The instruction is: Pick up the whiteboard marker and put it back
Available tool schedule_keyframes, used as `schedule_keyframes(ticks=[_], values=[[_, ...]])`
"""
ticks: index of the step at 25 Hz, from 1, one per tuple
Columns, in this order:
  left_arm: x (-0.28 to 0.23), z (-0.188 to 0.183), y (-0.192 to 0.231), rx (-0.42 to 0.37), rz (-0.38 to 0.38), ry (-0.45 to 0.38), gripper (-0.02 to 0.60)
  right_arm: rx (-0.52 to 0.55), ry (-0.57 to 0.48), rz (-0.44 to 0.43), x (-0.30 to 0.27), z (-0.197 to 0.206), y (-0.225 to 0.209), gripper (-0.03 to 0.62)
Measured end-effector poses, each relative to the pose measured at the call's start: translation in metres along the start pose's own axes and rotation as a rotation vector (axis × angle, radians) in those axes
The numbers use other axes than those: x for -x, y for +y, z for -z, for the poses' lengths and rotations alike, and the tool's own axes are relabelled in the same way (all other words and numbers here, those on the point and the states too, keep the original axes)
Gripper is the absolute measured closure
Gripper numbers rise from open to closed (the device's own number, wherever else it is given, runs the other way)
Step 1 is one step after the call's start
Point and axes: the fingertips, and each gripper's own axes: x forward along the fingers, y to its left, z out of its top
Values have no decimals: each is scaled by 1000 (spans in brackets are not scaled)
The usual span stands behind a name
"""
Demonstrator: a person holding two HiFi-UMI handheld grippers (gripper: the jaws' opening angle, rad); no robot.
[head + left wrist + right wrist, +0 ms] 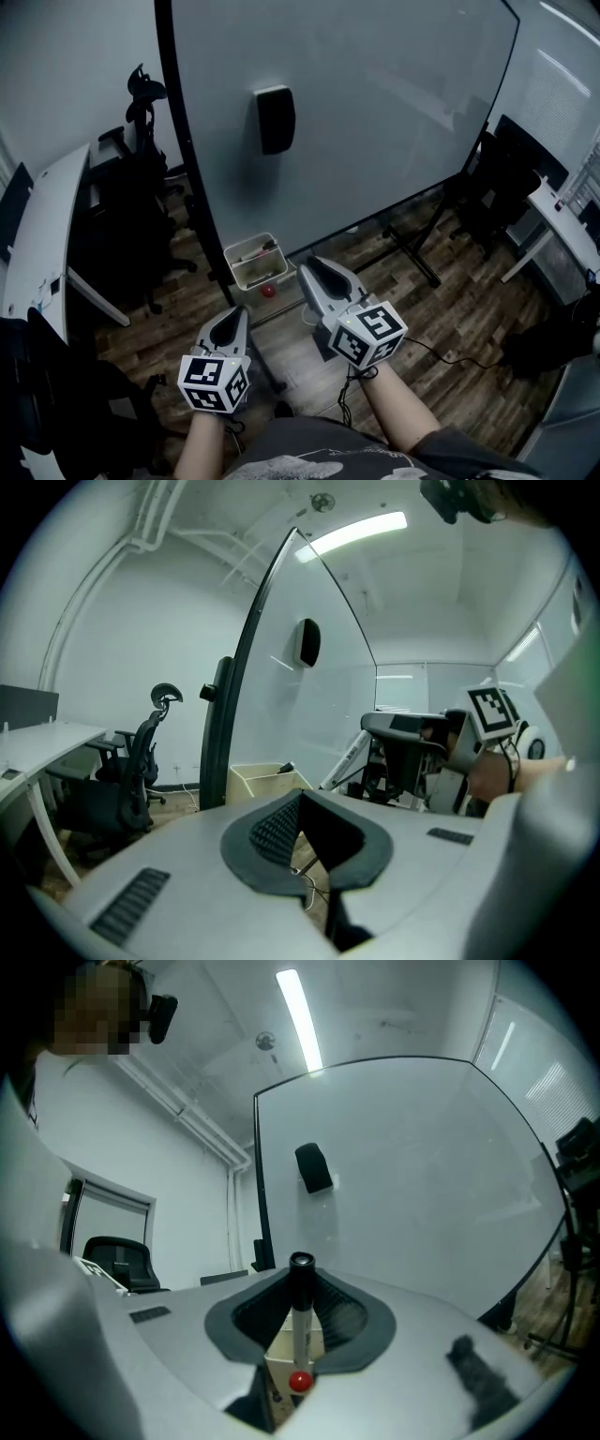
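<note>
**Marker clamped in the right jaws, not yet put back**

Grips the whiteboard marker (301, 1330) in the right gripper (300, 1309): jaws clamped on the white barrel, marker upright, black cap on top. Shows nothing of the marker in the head view, where the jaws hide it. Carries the left gripper (305, 834) empty, jaws slightly apart, with only floor and a cable visible through the gap.

Looks past the right jaws onto a small white bin (255, 262) on the floor at the foot of the whiteboard (375, 122), with a red ball (269, 291) just beside its near edge. Holds both grippers near the person, above the floor and short of the board.

Reads as mid-carry: picked up, not yet set back.

Could go wrong in several ways:
- Could let the marker pivot or slide, since only a narrow strip of pad bears on a smooth round barrel.
- Could miss the bin if released from high up, then lose the marker rolling over the wood floor or under the stand.
- Could clip the bin's rim and tip it, light as it looks.
- Could knock the cap against the board if pushed far too fast.

Counts two grippers, one marker, one bin, one red ball, one whiteboard and one black eraser (275, 119) stuck on it. Cannot tell how many things lie inside the bin.
</note>
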Motion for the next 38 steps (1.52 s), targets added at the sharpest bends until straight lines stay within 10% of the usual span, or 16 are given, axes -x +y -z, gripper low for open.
schedule_keyframes(ticks=[38], values=[[142,58,-139,79,-50,-23,569,-19,137,-42,215,48,61,511]])
